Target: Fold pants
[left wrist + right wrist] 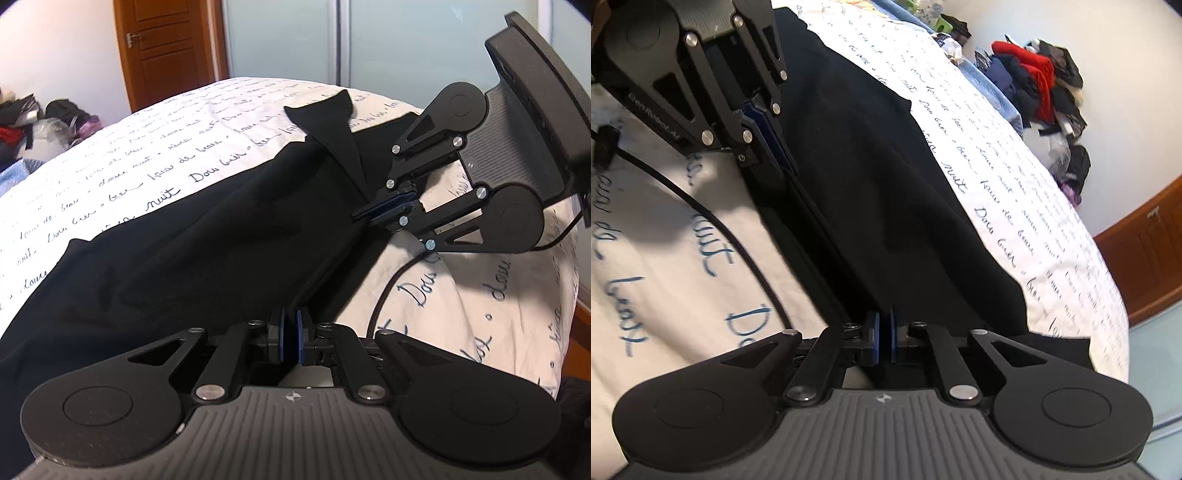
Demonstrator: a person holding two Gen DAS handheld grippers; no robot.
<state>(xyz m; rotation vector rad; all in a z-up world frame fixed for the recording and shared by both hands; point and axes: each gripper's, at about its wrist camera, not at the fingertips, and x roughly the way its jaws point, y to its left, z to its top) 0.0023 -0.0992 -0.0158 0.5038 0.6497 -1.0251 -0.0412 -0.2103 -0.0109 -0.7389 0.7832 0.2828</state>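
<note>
On the bed (110, 155) with the scribbly white cover, black pants (184, 251) lie spread out. Left claw (291, 332) is clamped on one edge of them, right claw (882, 332) pinched tight on the same edge further along.

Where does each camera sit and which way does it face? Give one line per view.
Left wrist: on the left gripper, facing along the black pants toward a wooden door; right gripper shows.
Right wrist: on the right gripper, facing a clothes pile; left gripper shows.
Shared: pants, printed bedsheet, both grippers pinching the pants' edge.
</note>
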